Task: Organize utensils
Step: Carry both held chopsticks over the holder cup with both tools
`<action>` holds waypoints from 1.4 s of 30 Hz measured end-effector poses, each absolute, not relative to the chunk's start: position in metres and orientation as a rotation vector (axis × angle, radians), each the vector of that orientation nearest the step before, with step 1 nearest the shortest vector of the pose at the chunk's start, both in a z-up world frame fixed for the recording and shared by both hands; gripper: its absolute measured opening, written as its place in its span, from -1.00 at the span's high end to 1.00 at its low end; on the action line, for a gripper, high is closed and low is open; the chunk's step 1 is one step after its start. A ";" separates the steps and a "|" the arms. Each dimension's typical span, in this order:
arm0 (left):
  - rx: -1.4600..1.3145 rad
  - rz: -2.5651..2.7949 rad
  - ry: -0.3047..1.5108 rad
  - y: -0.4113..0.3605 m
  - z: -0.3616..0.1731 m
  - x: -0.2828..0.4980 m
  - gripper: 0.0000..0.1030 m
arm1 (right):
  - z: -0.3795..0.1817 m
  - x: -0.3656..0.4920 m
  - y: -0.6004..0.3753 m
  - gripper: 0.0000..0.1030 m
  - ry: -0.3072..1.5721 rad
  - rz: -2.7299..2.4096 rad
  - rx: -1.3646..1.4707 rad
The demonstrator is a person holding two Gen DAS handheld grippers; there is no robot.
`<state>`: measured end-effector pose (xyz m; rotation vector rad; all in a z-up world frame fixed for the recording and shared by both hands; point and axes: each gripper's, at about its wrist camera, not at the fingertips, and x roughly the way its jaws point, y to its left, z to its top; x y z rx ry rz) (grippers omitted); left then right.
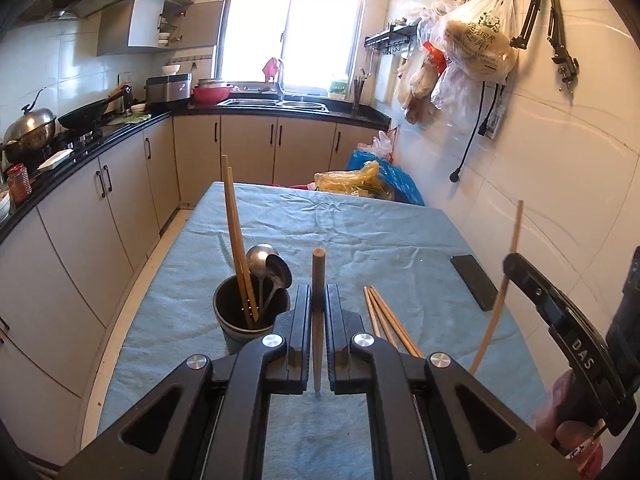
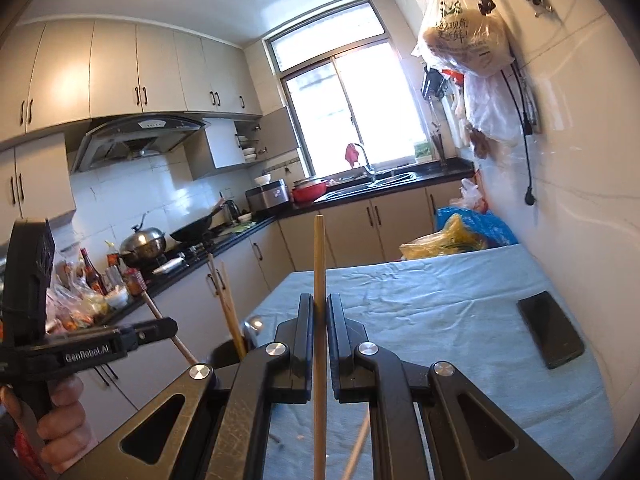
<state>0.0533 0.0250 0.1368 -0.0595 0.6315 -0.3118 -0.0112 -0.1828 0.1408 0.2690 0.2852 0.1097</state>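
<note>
A: Why one chopstick each?

B: My left gripper and right gripper each pinch one chopstick, lifted upright toward the dark cup beside me.

"DAS" is printed on the right gripper, and "GenRobot.AI" on the left gripper.

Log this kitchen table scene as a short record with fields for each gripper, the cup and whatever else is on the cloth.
left gripper: shut on one wooden chopstick
right gripper: shut on another chopstick
dark cup: holds two chopsticks and two metal ladles
loose chopsticks: lying on blue cloth
phone: flat near wall
</note>
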 end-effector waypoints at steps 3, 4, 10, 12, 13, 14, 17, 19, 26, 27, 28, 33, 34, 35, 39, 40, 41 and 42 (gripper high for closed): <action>-0.057 -0.309 0.621 0.028 0.140 0.050 0.88 | 0.142 -0.004 -0.178 0.87 0.295 0.120 0.269; -0.059 -0.308 0.616 0.030 0.142 0.049 0.88 | 0.143 -0.002 -0.177 0.87 0.296 0.124 0.272; -0.072 -0.313 0.600 0.033 0.152 0.047 0.88 | 0.150 0.004 -0.173 0.87 0.297 0.136 0.263; -0.077 -0.309 0.598 0.036 0.155 0.046 0.88 | 0.153 0.007 -0.169 0.87 0.297 0.143 0.252; -0.080 -0.307 0.597 0.038 0.158 0.046 0.88 | 0.155 0.009 -0.166 0.87 0.298 0.152 0.248; -0.082 -0.309 0.597 0.039 0.159 0.047 0.88 | 0.156 0.011 -0.165 0.87 0.300 0.162 0.245; -0.094 -0.308 0.595 0.047 0.169 0.050 0.88 | 0.159 0.020 -0.157 0.87 0.309 0.186 0.241; -0.094 -0.306 0.581 0.051 0.178 0.050 0.88 | 0.164 0.029 -0.152 0.87 0.315 0.209 0.251; -0.093 -0.291 0.523 0.062 0.213 0.054 0.89 | 0.179 0.058 -0.133 0.87 0.302 0.246 0.247; -0.093 -0.285 0.514 0.064 0.217 0.055 0.88 | 0.182 0.062 -0.130 0.87 0.296 0.250 0.245; -0.092 -0.279 0.502 0.067 0.222 0.057 0.88 | 0.185 0.067 -0.128 0.87 0.291 0.252 0.241; -0.110 -0.252 0.478 0.078 0.238 0.073 0.88 | 0.201 0.093 -0.113 0.87 0.263 0.263 0.249; -0.112 -0.241 0.469 0.080 0.240 0.078 0.88 | 0.203 0.097 -0.110 0.87 0.254 0.262 0.248; -0.112 -0.233 0.468 0.081 0.240 0.081 0.88 | 0.206 0.103 -0.106 0.87 0.247 0.263 0.250; -0.127 -0.217 0.486 0.087 0.233 0.100 0.88 | 0.207 0.124 -0.096 0.87 0.227 0.251 0.263; -0.126 -0.206 0.491 0.088 0.229 0.104 0.88 | 0.207 0.128 -0.094 0.87 0.225 0.251 0.266; -0.128 -0.202 0.498 0.089 0.225 0.108 0.88 | 0.205 0.134 -0.091 0.87 0.221 0.245 0.269; -0.129 -0.201 0.504 0.088 0.221 0.110 0.88 | 0.203 0.138 -0.088 0.86 0.219 0.240 0.268</action>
